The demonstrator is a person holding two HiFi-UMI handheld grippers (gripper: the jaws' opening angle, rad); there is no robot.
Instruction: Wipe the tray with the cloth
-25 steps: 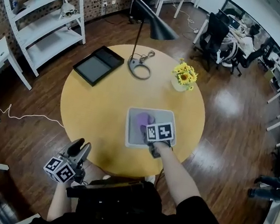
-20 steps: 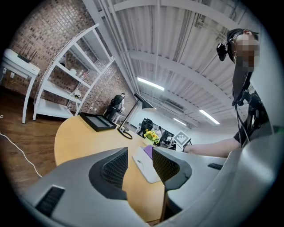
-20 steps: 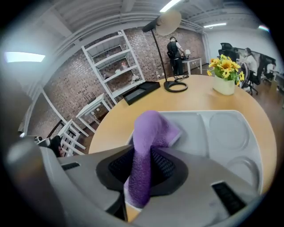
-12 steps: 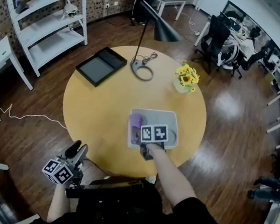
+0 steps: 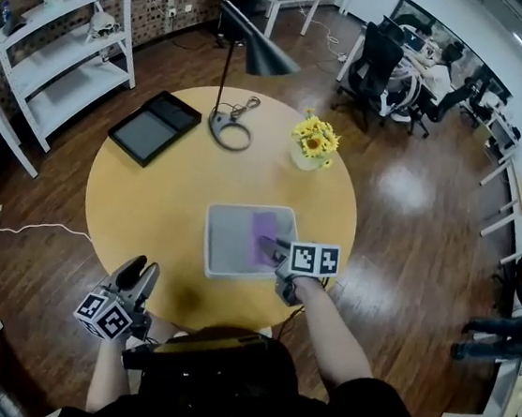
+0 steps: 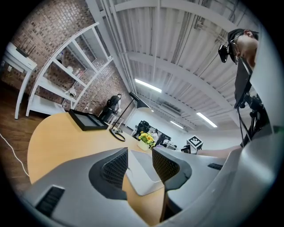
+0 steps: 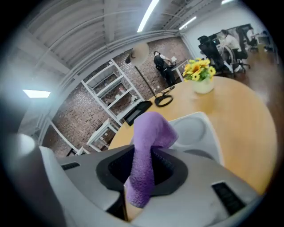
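**Cloth pinched narrow, tray unbraced**

My right tongs (image 7: 144,166) are clenched on the purple cloth (image 7: 148,133). It is bunched into a narrow strip between the pads, its top flopping over above the jaws and a short tail hanging below. In the head view the cloth sits over the right part of the grey tray (image 5: 208,244), and these tongs are at the tray's near right corner. I cannot tell whether the cloth is actually touching the tray floor.

My left tongs (image 5: 135,272) are closed as far as they go with nothing in them. They are held out past the near edge of the round table (image 5: 149,199), well apart from the tray.

So nothing steadies the tray. It lies near the table's front edge, and I judge that a firm stroke towards me could slide it off. A stroke away could skid it towards the flower vase (image 5: 313,141).

The cloth worries me too. Bunched this tight, little of it would meet the tray, so I could end up scraping with the jaw tips. Drag on the loose flap could also pull it out of the pinch.
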